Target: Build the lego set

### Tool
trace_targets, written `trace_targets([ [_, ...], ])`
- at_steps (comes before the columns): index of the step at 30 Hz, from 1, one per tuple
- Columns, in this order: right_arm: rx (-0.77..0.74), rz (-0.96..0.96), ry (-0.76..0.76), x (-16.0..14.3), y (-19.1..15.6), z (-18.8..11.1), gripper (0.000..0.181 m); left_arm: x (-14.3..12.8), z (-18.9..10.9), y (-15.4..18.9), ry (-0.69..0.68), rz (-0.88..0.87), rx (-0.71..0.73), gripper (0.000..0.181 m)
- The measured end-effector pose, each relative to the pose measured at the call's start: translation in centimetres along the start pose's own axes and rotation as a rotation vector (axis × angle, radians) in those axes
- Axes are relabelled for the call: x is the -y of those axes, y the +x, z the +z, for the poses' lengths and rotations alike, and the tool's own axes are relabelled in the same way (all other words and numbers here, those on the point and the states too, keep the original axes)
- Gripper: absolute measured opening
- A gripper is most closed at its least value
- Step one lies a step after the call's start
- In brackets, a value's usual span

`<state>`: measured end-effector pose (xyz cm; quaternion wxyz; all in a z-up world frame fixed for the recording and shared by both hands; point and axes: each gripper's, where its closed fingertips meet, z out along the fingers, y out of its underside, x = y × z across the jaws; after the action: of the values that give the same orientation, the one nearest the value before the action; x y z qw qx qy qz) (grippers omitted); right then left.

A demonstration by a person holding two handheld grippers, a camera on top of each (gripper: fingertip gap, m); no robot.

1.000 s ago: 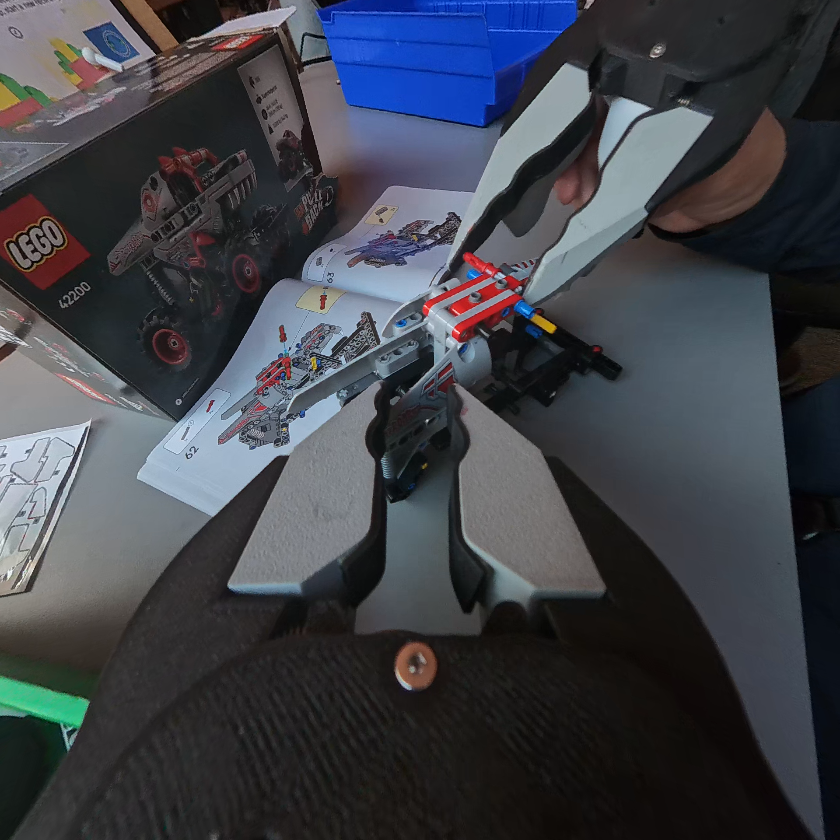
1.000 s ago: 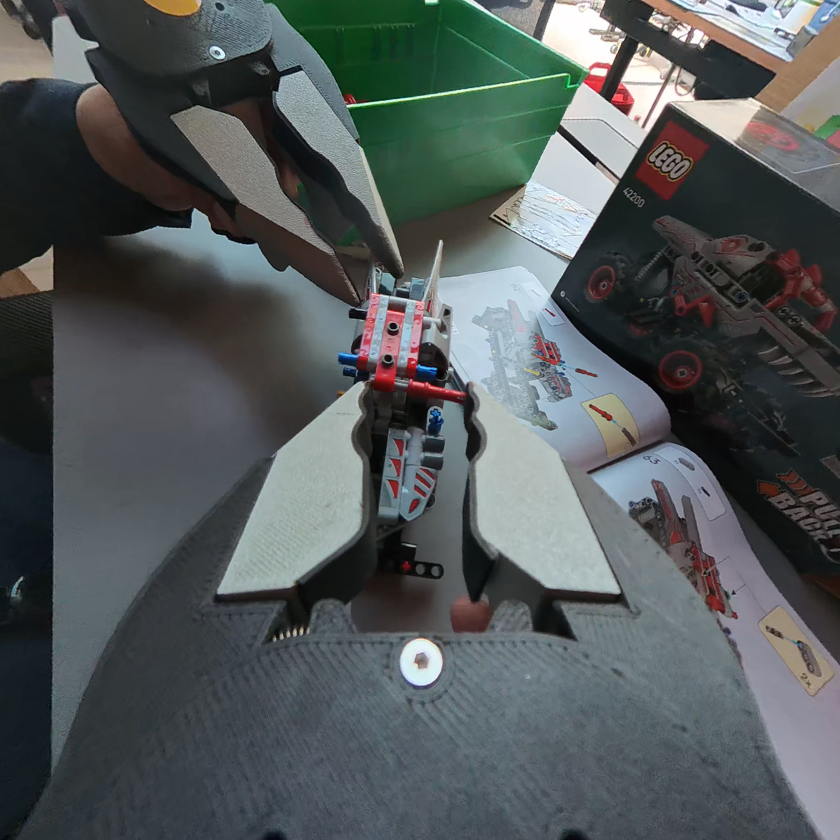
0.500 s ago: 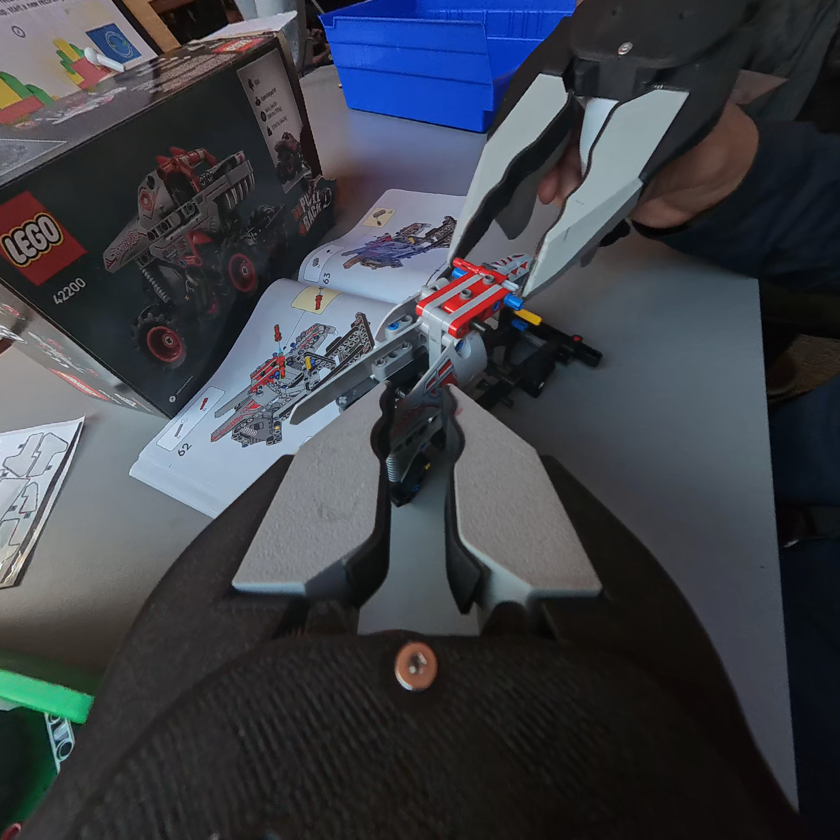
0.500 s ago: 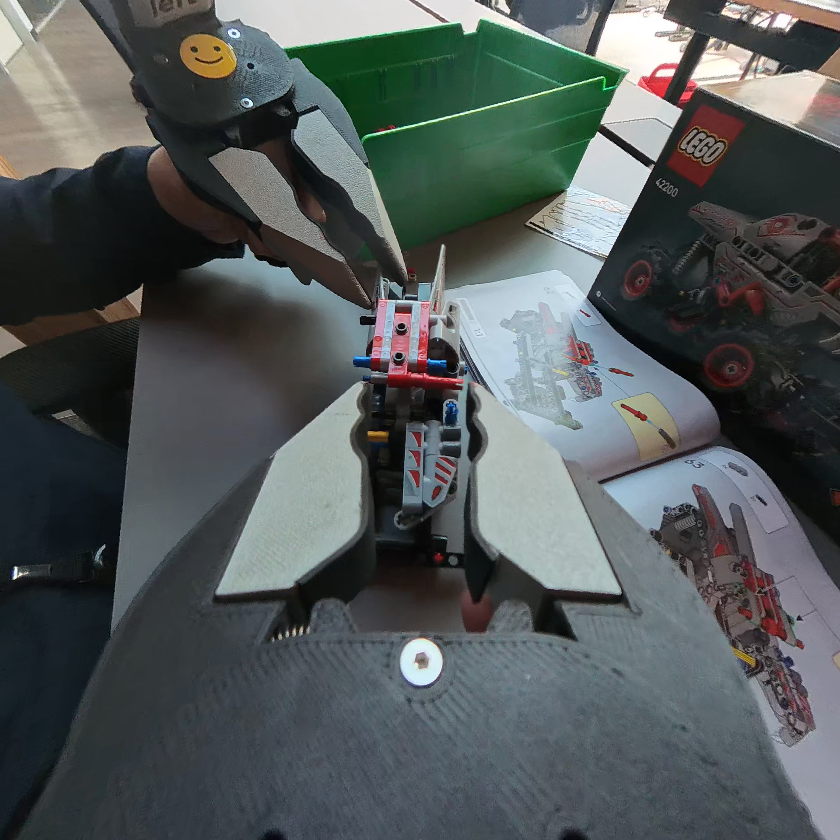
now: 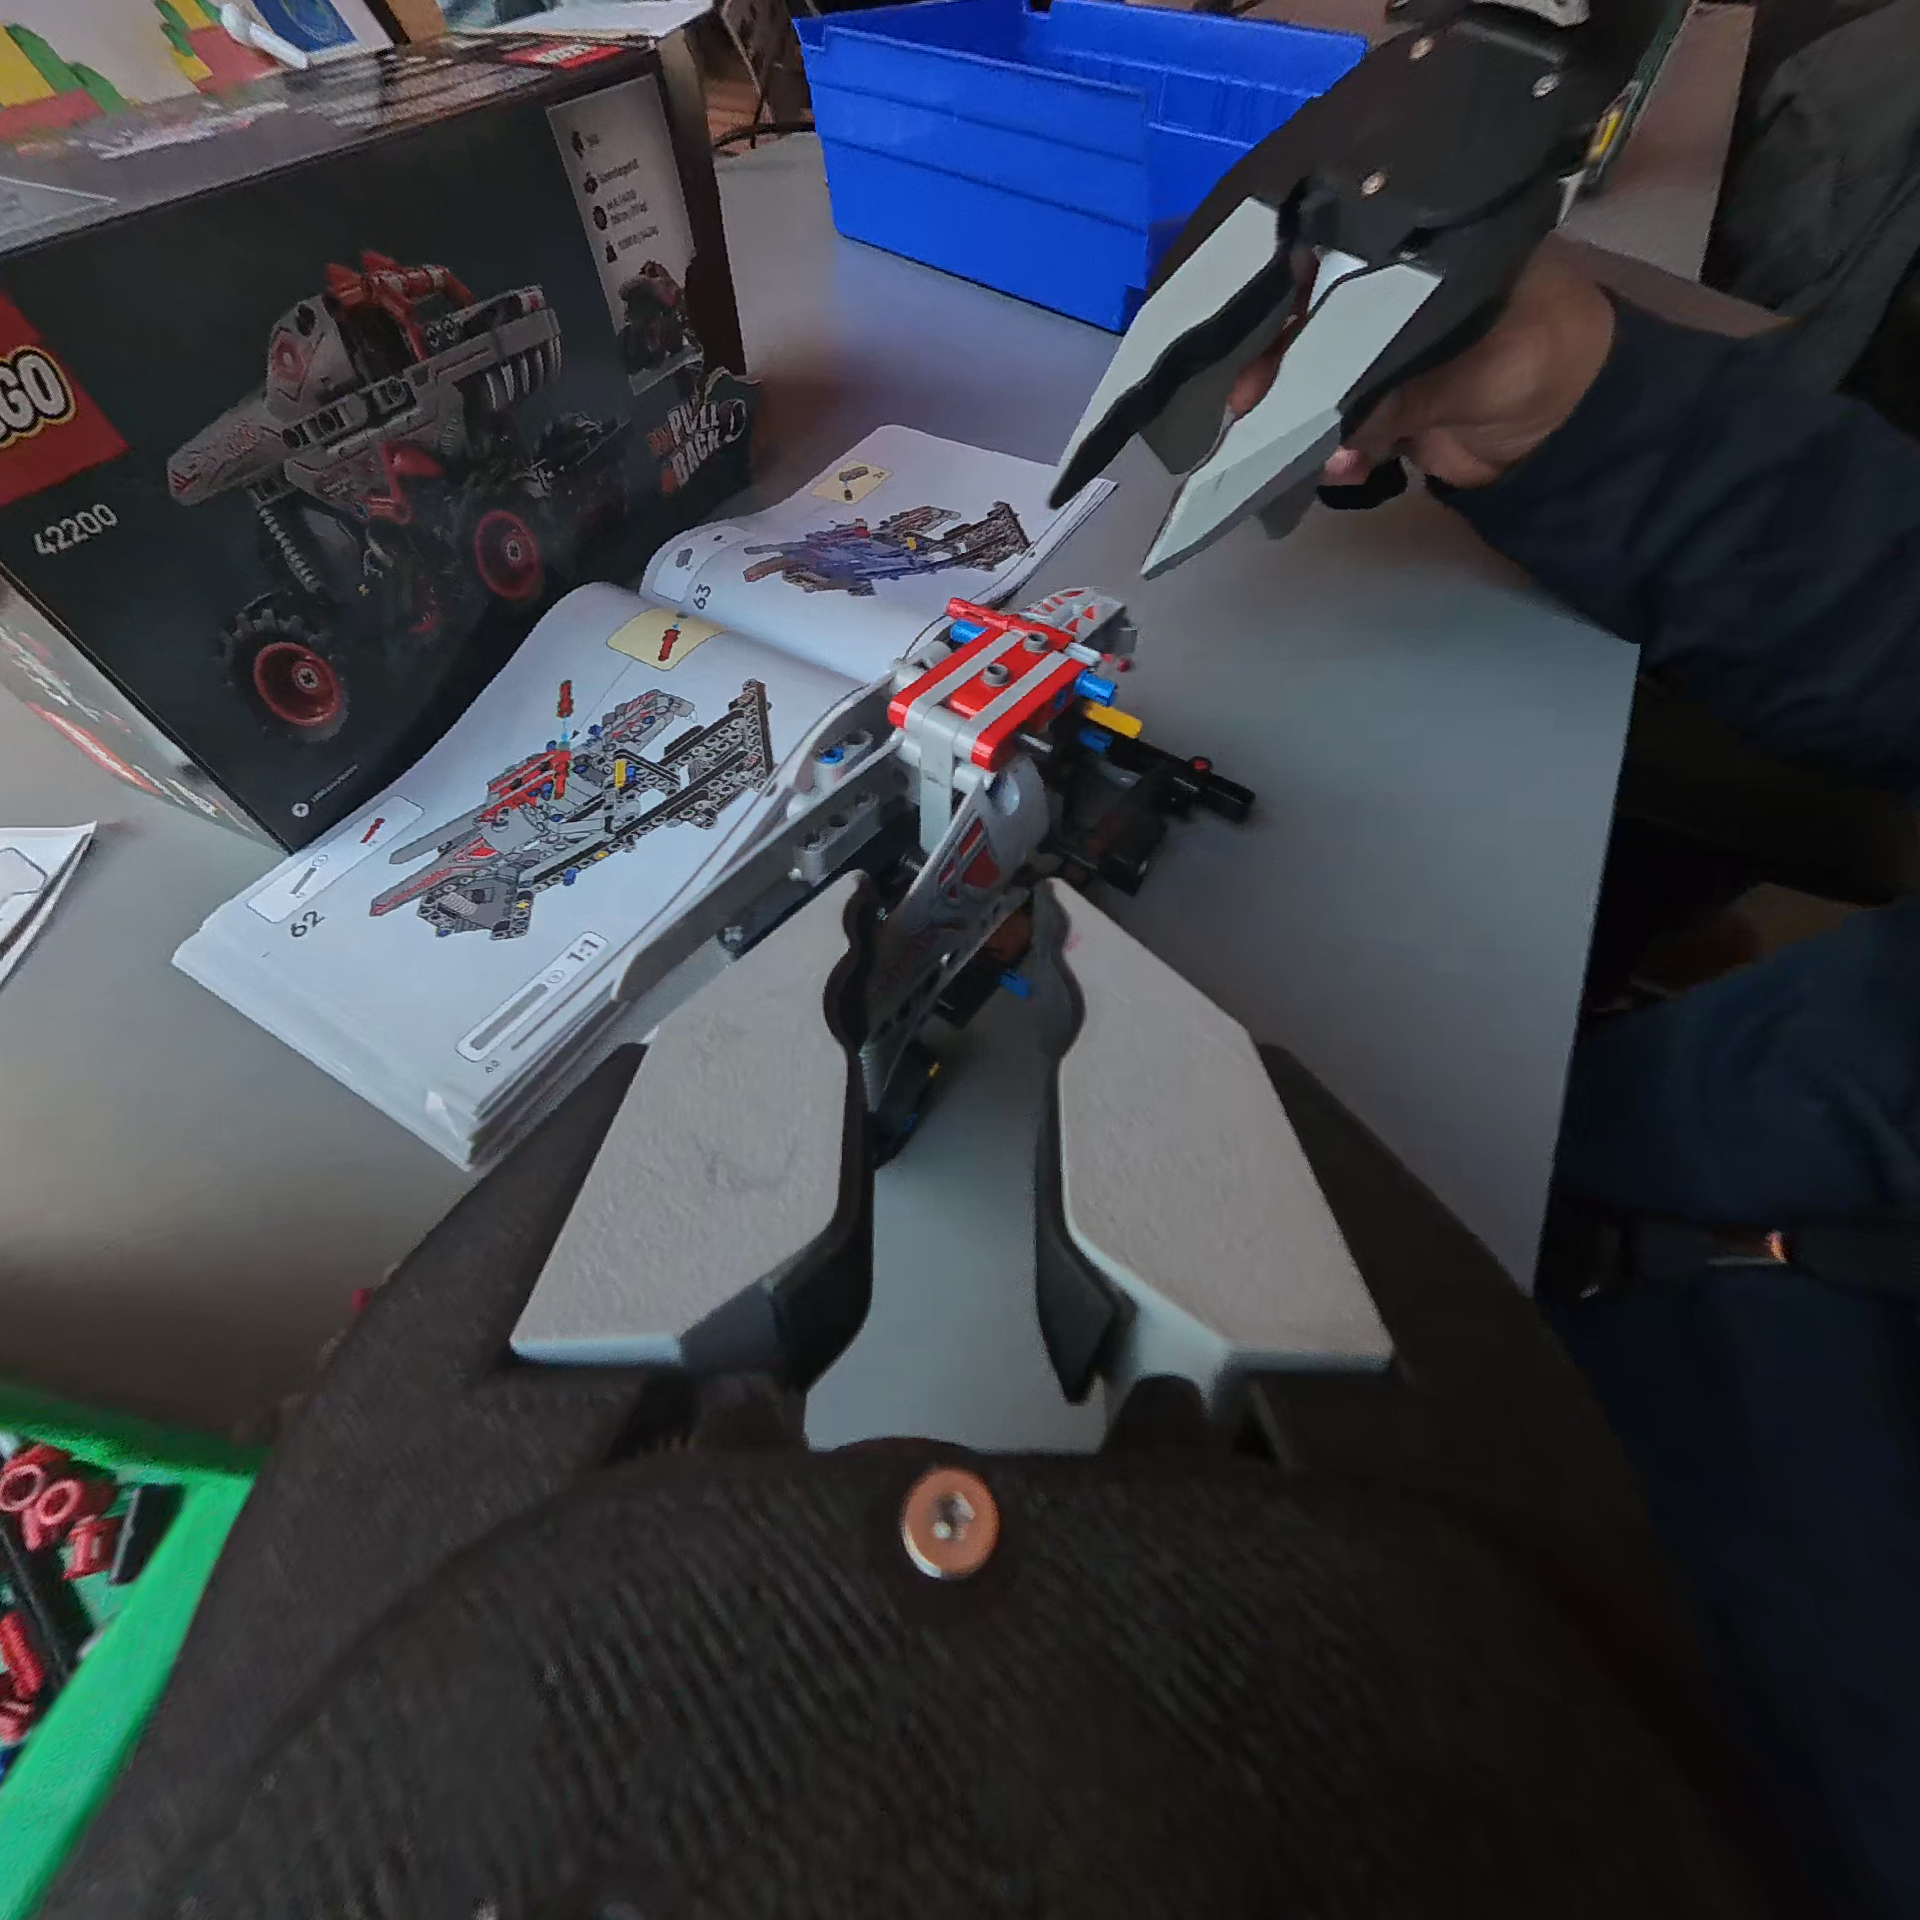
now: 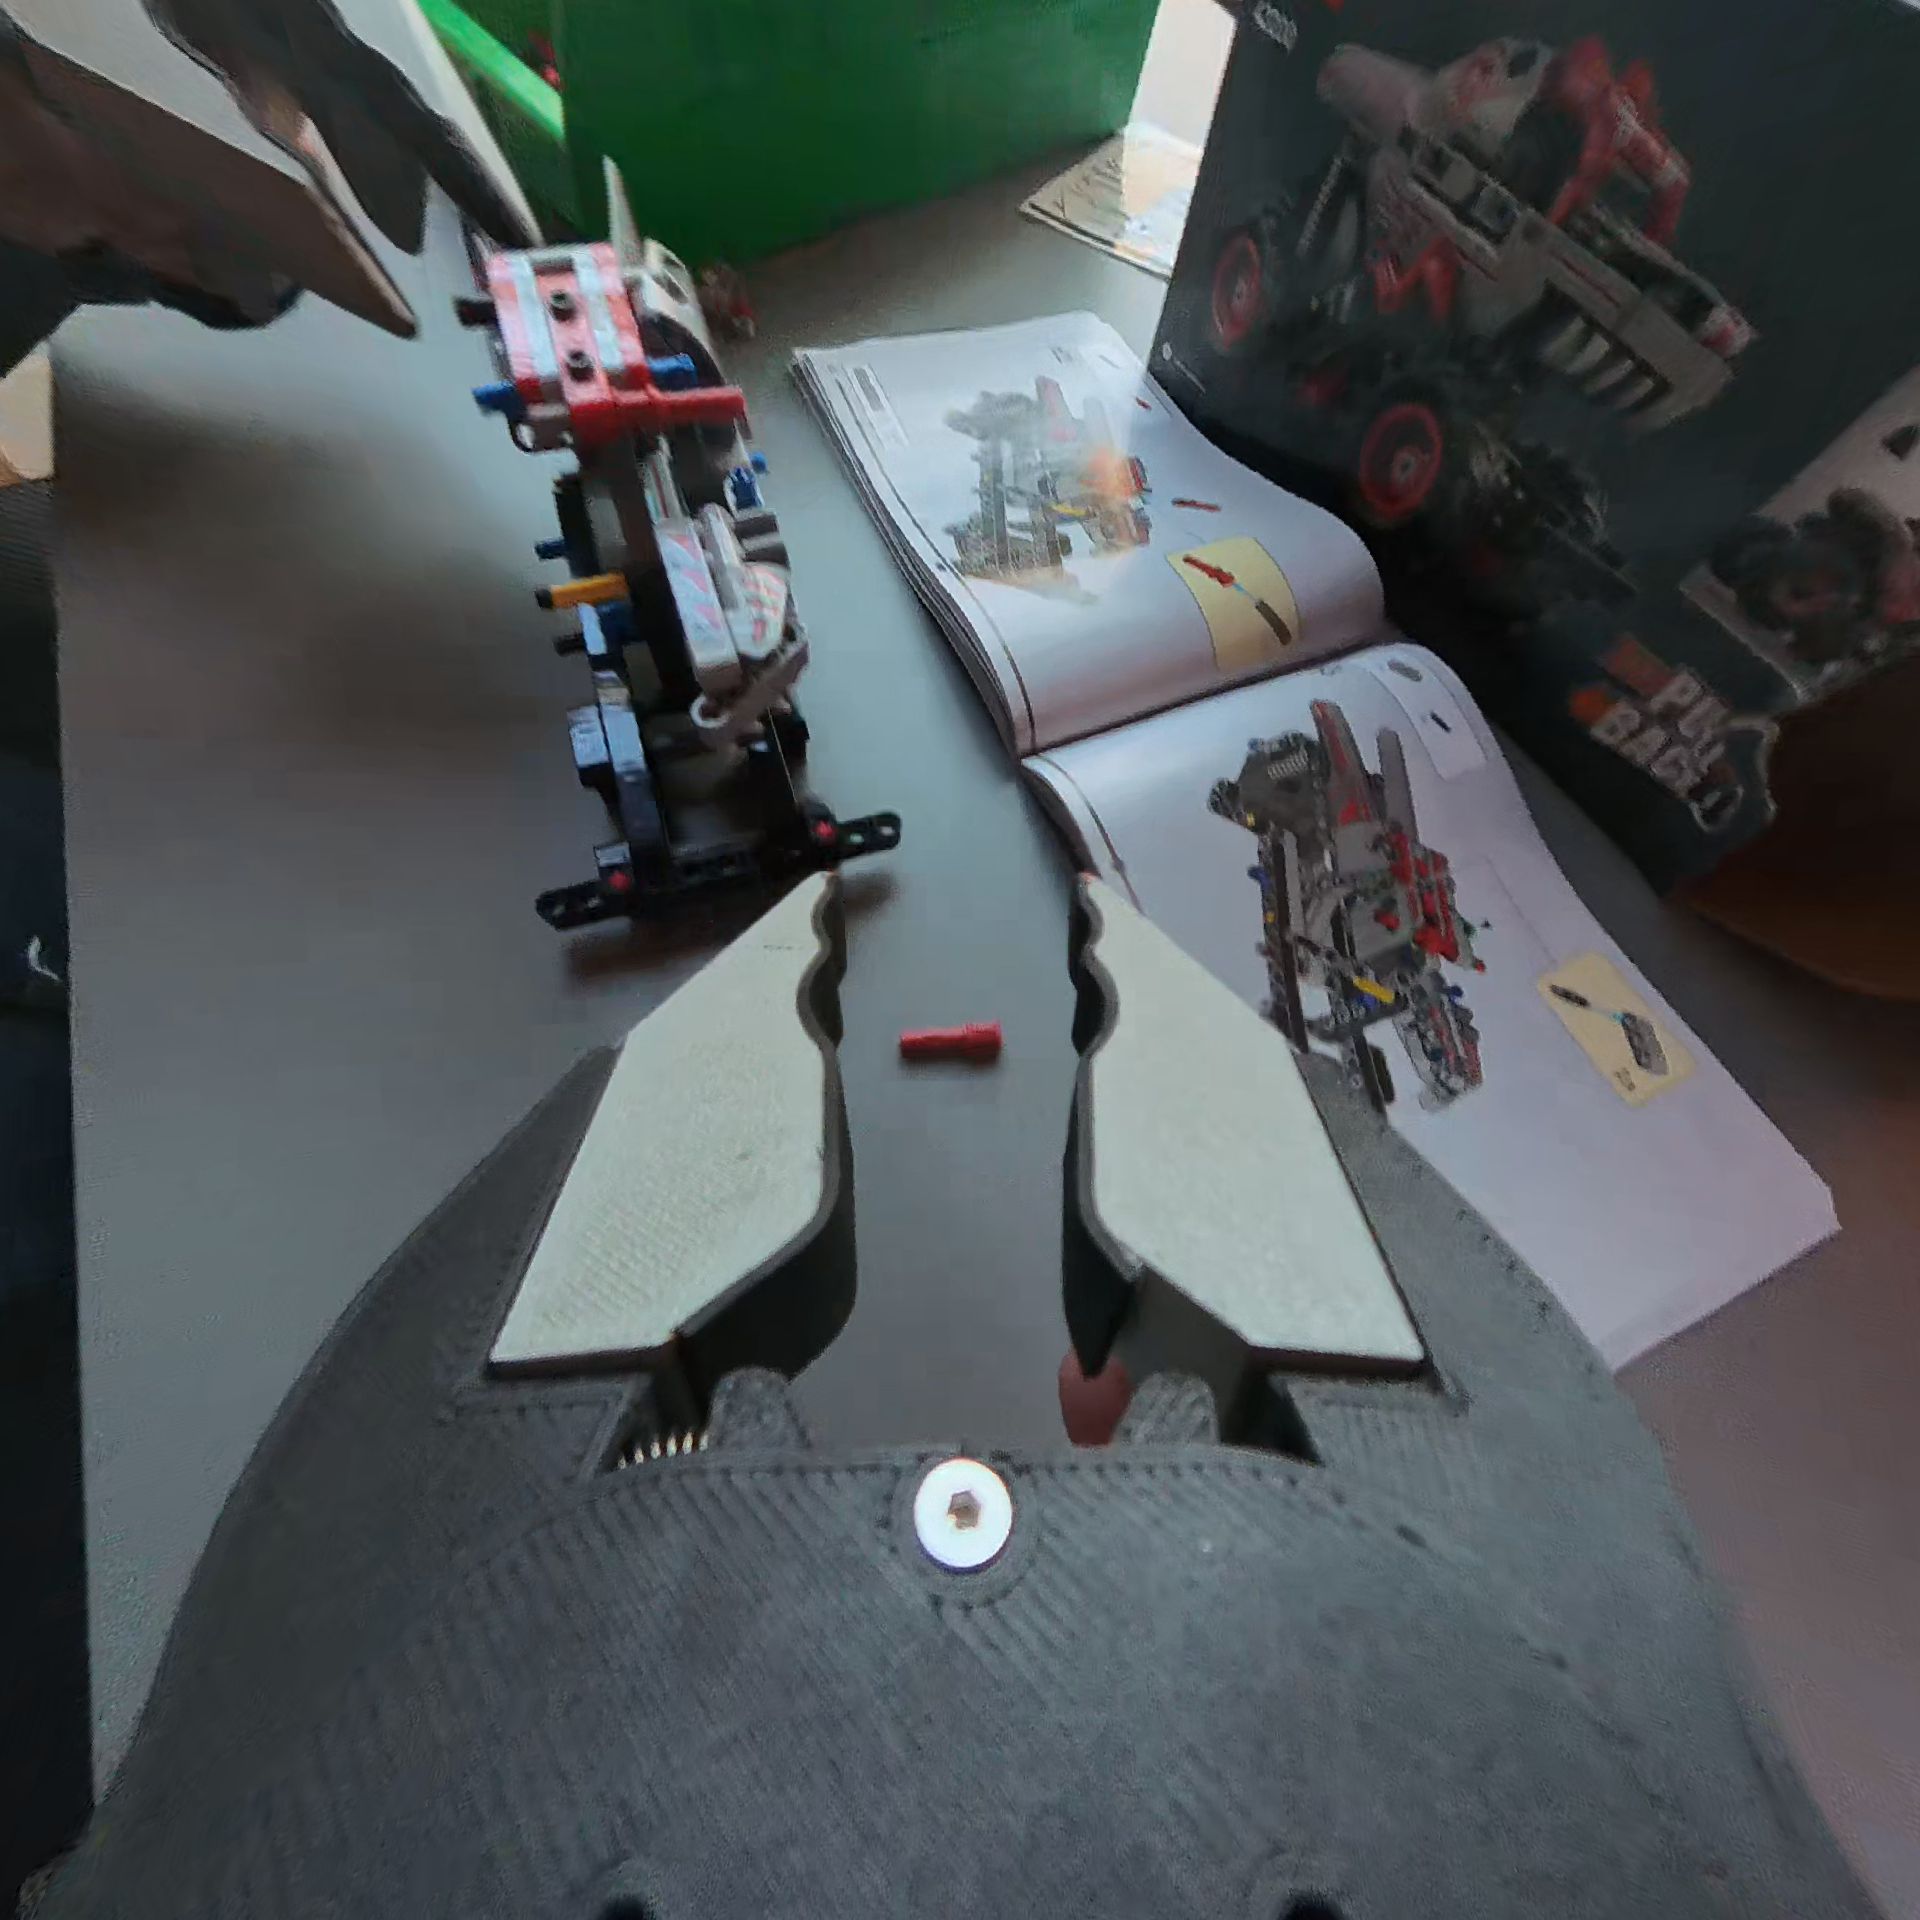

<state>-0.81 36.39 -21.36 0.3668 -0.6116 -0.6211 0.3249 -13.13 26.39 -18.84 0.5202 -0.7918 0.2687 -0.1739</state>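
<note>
The part-built lego model (image 5: 987, 686), grey and black with a red top, stands on the grey table beside the open instruction booklet (image 5: 520, 831). My left gripper (image 5: 945, 925) is closed on the model's grey front panel, which sits between its fingers. It also shows at the top left of the right wrist view (image 6: 470, 286). My right gripper (image 6: 956, 883) is open and empty, pulled back behind the model's rear black beam (image 6: 717, 862). In the left wrist view it hangs above and beyond the model (image 5: 1107, 535). A small red pin (image 6: 949, 1041) lies on the table between the right fingers.
The set's black box (image 5: 364, 416) stands left of the booklet. A blue bin (image 5: 987, 156) is at the back. A green bin (image 6: 831, 104) with loose parts is near my left hand. A sticker sheet (image 6: 1122, 208) lies by the box. The table edge (image 5: 1590, 935) runs along the right. One gripper's finger ends stand about 15 centimeters off the other's. The left gripper is farther from the small red pin (image 6: 949, 1041), some 20 centimeters, than the right, some 5 centimeters.
My right gripper let go of the model's rear, opened wider and drew back and up. The red pin now shows on the table. My left gripper stays on the model, a little wider.
</note>
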Motion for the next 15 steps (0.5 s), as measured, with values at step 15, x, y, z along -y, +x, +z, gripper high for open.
trace_targets([
  [15,0.041,-0.028,-0.174,-5.2,-0.7,-1.0,0.035,1.5,-2.7,7.5,0.077,-0.019,-0.128,0.044],
])
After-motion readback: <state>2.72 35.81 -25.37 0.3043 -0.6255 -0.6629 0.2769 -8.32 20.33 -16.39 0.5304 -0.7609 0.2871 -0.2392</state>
